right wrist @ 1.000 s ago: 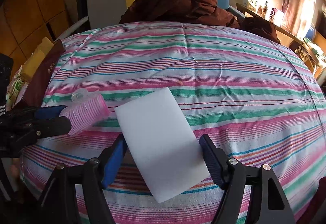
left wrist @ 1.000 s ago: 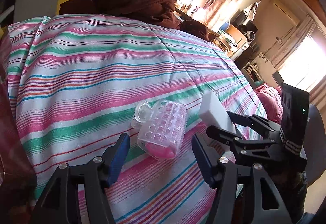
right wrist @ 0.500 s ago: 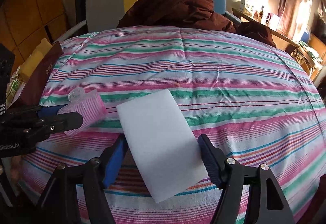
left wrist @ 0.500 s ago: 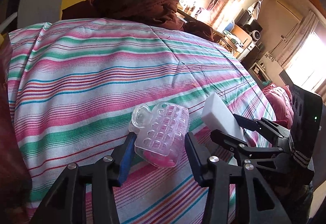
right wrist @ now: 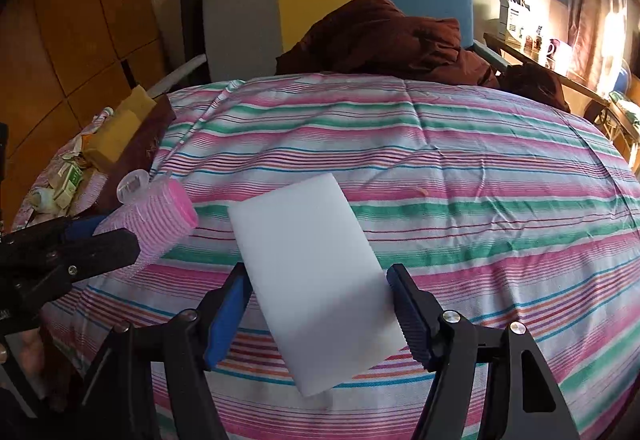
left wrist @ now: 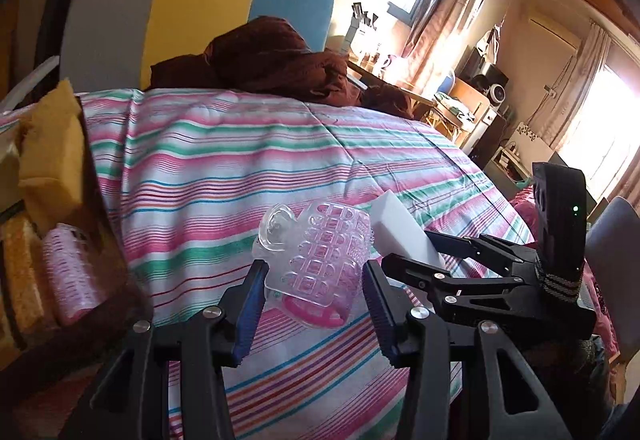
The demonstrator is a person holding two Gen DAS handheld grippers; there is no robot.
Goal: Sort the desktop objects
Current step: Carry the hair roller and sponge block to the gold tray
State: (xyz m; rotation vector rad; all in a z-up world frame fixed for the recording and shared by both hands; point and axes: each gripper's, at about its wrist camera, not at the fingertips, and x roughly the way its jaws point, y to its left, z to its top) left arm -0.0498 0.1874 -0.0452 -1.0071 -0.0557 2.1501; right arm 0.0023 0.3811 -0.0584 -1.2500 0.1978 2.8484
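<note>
Holding one thing in each claw, you have both lifted just above the striped bed cover (right wrist: 460, 168).

Your left claw (left wrist: 314, 290) is clamped on the pink hair roller (left wrist: 320, 260). The roller sits right between the two fingers. Its long way points forward, away from you, with the clear clip end farthest out. A box (left wrist: 104, 260) sits off to the left of this claw, at the edge of the bed. Another pink roller (left wrist: 70, 274) and yellow sponges (left wrist: 48, 156) are already in it. So the box lies left of the roller you hold, and your left claw is the nearer one to it.

Your right claw (right wrist: 320, 314) looks closed on the white sponge (right wrist: 316, 272). Its fingers press on the two long sides, near the end closest to you. The sponge's long way points forward and a little to the left. The roller is just left of it, close but not touching.

The box is farther from this claw, over on the other side of your left claw.
</note>
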